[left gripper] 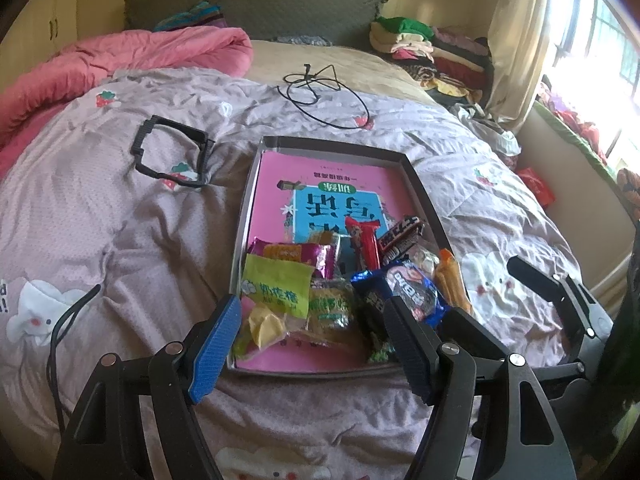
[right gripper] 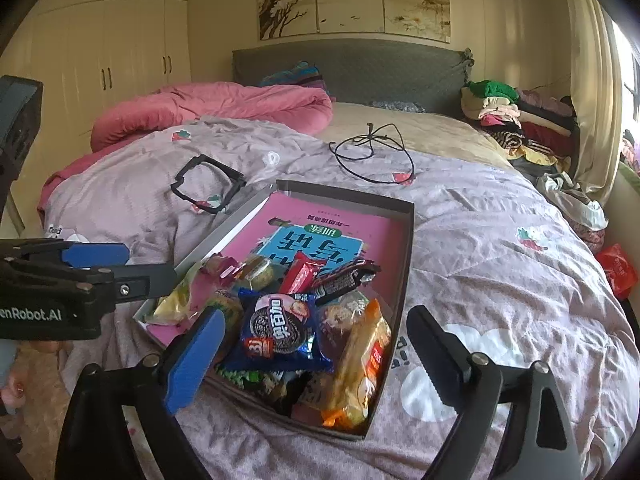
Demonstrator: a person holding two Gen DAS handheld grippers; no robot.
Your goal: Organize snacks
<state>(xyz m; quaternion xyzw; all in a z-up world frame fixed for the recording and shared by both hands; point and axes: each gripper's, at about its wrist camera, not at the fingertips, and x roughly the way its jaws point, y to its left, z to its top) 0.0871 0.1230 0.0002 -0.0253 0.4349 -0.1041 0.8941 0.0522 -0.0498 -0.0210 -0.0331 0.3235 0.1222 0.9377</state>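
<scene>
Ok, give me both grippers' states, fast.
Left gripper: open, holding nothing, poised over the snacks at the near end of the tray.
Right gripper: open, holding nothing, fingers either side of the blue cookie packet.

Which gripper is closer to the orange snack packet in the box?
Right. The right gripper hovers open directly over the orange snack packet; the left gripper hovers open over the green-packet end of the box.

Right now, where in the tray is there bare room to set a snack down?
The far half of the tray, over the pink book, is bare up to the far wall. The near half is crowded: Oreo pack, orange pack, red bar and green pack overlap there.
</scene>
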